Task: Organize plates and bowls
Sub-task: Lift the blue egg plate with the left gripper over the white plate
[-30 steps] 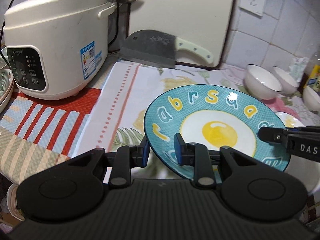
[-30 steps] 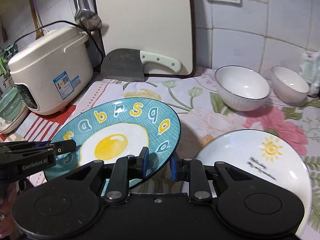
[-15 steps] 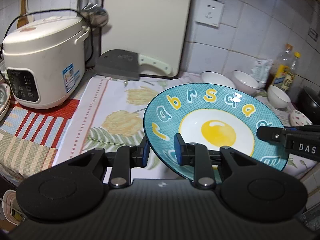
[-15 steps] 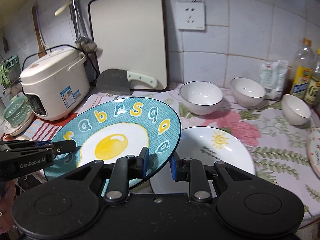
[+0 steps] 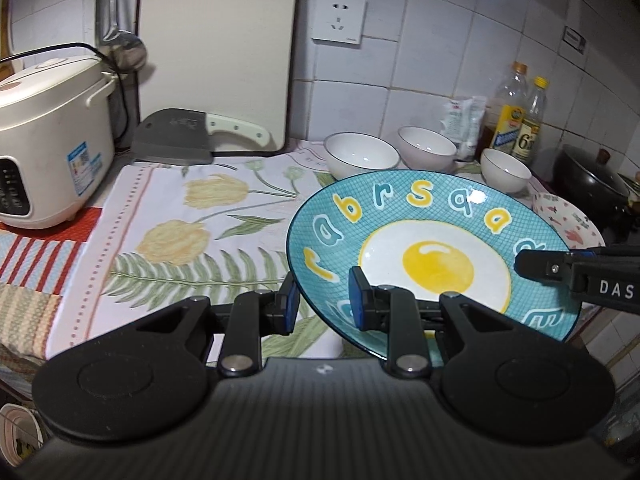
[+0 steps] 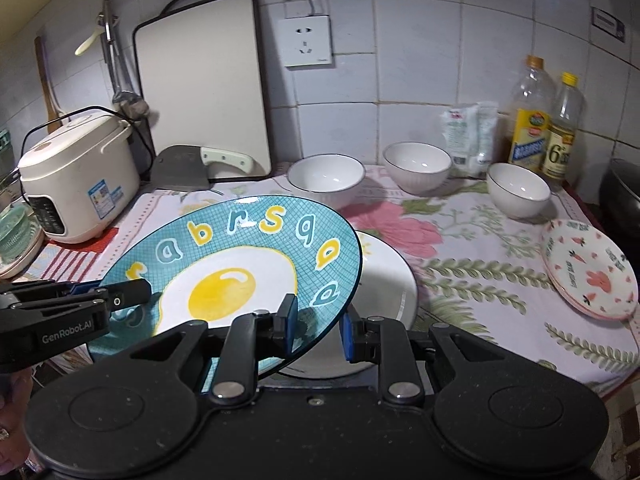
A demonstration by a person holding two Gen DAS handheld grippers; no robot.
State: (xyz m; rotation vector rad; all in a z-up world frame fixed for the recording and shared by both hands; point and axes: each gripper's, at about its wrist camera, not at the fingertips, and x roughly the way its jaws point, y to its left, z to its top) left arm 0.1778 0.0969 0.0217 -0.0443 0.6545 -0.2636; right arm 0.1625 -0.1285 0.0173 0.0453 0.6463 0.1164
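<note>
**Egg plate aloft between both claws, sorting barely begun**

The teal fried-egg plate (image 6: pixel 240 264) hangs tilted above the counter, pinched at opposite rims: the left gripper (image 5: pixel 322 306) clamps its near-left edge, and the right gripper (image 6: pixel 318 326) clamps its near-right edge, one pad over and one under.

Judging by the layout, little is sorted. Directly beneath and beyond the right claw lies a white plate (image 6: pixel 390 280), seemingly the landing spot. Three white bowls (image 6: pixel 326 178) (image 6: pixel 416 166) (image 6: pixel 518 188) stand separately ahead, unstacked. A carrot-print plate (image 6: pixel 590 270) sits far right of the right claw, near the cloth's edge.

Room: ahead-left of the left claw, the floral tablecloth (image 5: pixel 192 220) is bare up to the cleaver (image 5: pixel 176 142) and rice cooker (image 5: pixel 48 148). The counter's front edge lies close under both claws, so lowering should go forward.
</note>
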